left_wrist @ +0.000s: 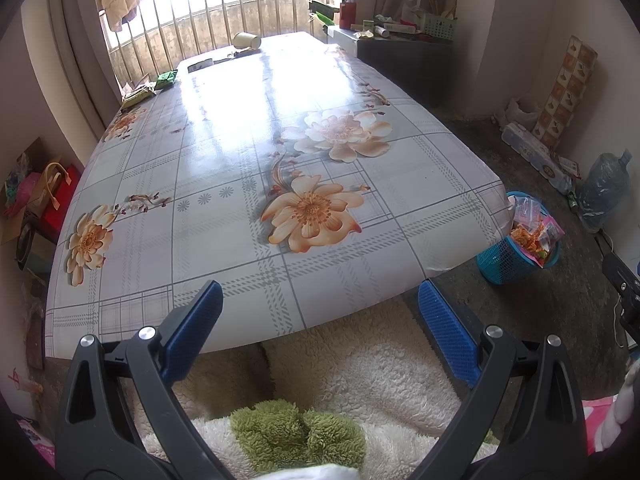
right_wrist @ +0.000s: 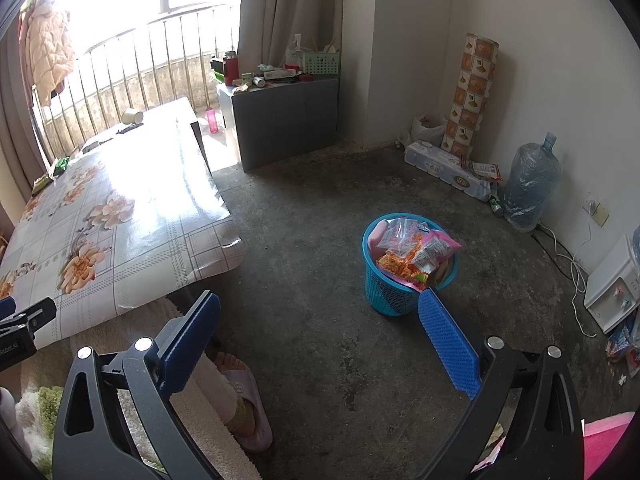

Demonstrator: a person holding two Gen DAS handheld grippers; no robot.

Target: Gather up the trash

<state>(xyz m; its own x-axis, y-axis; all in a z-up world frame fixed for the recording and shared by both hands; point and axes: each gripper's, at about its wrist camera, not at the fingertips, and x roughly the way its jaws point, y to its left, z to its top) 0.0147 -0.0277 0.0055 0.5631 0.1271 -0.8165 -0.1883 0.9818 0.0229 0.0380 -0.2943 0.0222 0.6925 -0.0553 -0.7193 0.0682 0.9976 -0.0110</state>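
A blue mesh trash basket [right_wrist: 394, 300] stands on the concrete floor, heaped with snack wrappers [right_wrist: 416, 250]; it also shows in the left wrist view [left_wrist: 506, 262] by the table's near right corner. On the flowered table [left_wrist: 224, 184], green snack packets [left_wrist: 166, 79] and a yellowish packet [left_wrist: 138, 96] lie at the far left edge, and a paper cup [left_wrist: 247, 41] lies on its side at the far end. My left gripper [left_wrist: 320, 290] is open and empty at the table's near edge. My right gripper [right_wrist: 318, 300] is open and empty above the floor, left of the basket.
A grey cabinet [right_wrist: 286, 120] with clutter stands beyond the table. A water jug [right_wrist: 530, 184], tissue pack [right_wrist: 444, 168] and patterned roll [right_wrist: 470, 96] line the right wall. A slippered foot [right_wrist: 244, 404] and fluffy blanket [left_wrist: 360, 372] are below me. Bags [left_wrist: 44, 196] lie left of the table.
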